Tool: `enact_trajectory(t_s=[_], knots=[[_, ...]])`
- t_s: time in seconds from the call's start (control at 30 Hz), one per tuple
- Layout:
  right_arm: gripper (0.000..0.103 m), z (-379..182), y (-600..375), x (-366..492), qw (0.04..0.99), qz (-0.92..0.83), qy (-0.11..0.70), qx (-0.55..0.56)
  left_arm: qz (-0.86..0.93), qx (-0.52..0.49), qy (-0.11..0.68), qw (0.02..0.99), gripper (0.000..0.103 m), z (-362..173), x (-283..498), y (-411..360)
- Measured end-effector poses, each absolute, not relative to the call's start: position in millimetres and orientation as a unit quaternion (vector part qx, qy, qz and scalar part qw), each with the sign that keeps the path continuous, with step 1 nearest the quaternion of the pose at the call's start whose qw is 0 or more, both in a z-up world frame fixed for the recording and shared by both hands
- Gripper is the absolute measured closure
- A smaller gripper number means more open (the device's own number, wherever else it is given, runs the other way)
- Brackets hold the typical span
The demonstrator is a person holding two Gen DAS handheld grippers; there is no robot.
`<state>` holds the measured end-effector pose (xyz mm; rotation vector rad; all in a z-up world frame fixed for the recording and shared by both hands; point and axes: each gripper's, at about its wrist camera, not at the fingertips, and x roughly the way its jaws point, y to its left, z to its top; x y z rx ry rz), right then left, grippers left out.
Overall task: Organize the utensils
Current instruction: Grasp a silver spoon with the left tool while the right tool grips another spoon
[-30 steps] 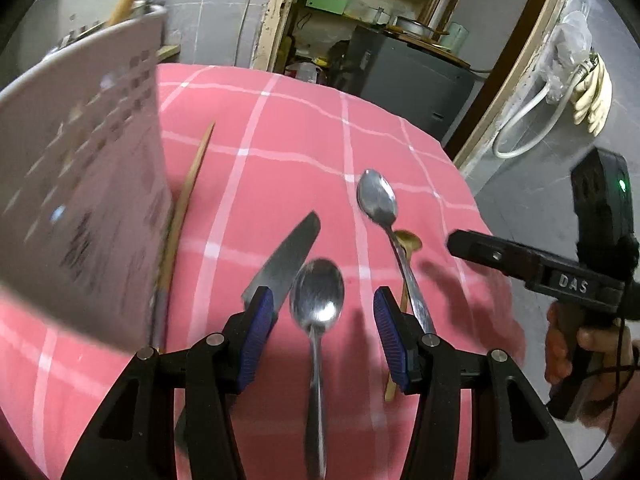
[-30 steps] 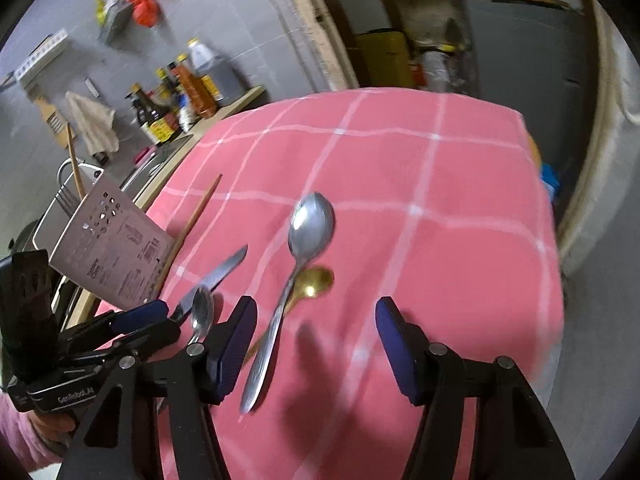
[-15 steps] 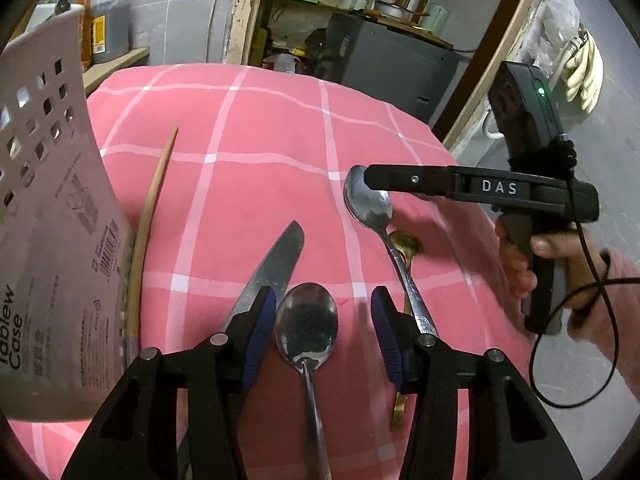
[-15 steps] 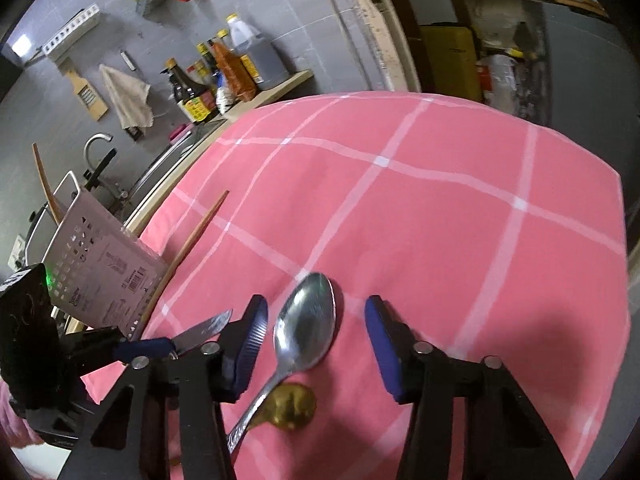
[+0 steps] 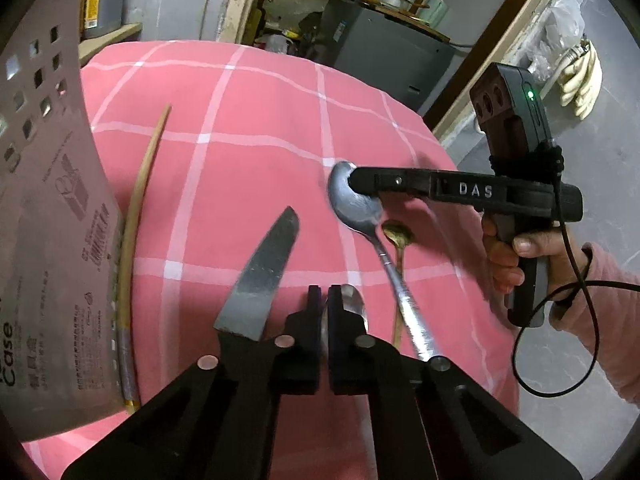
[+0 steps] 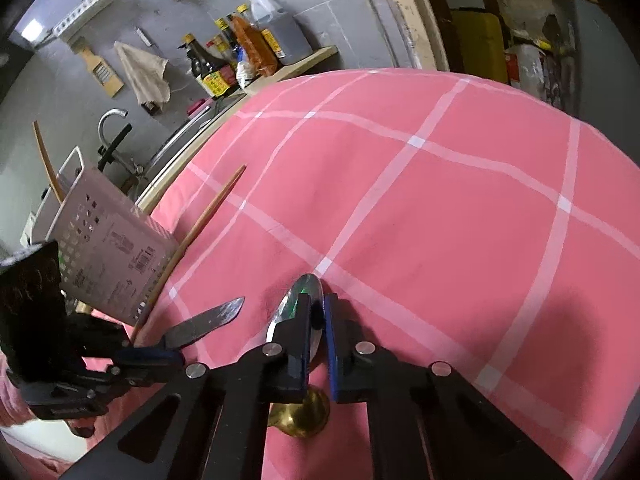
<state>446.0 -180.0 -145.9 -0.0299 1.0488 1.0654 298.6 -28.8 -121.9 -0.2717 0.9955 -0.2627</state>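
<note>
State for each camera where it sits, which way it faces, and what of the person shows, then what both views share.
Left wrist: sits on the left claw, facing down and forward over the pink checked tablecloth; claw shut on a small spoon; the right hand shows.
Right wrist: sits on the right claw, facing down across the cloth toward the sink; claw shut on the large spoon.
Shared: knife, chopstick, white utensil basket, gold spoon.

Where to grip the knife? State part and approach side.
Grip the knife by its handle, the near end under the left gripper. Come from above, jaws across it: it lies flat on the tablecloth, blade pointing away.
</note>
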Motion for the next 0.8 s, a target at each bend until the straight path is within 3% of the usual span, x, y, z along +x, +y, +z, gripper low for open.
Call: enact_trajectory(t_s=[0.53,0.8], knots=[[0.101,-128,-209,421,0.762,0.440,0.472,0.040,-0.158,-0.138,0.501,0.840,0.103,-116,299,-32],[0.101,-135,-210,414,0.763,0.430,0.481,0.041,-0.174,-0.197,0.546,0.795,0.103,-129,316,-21]])
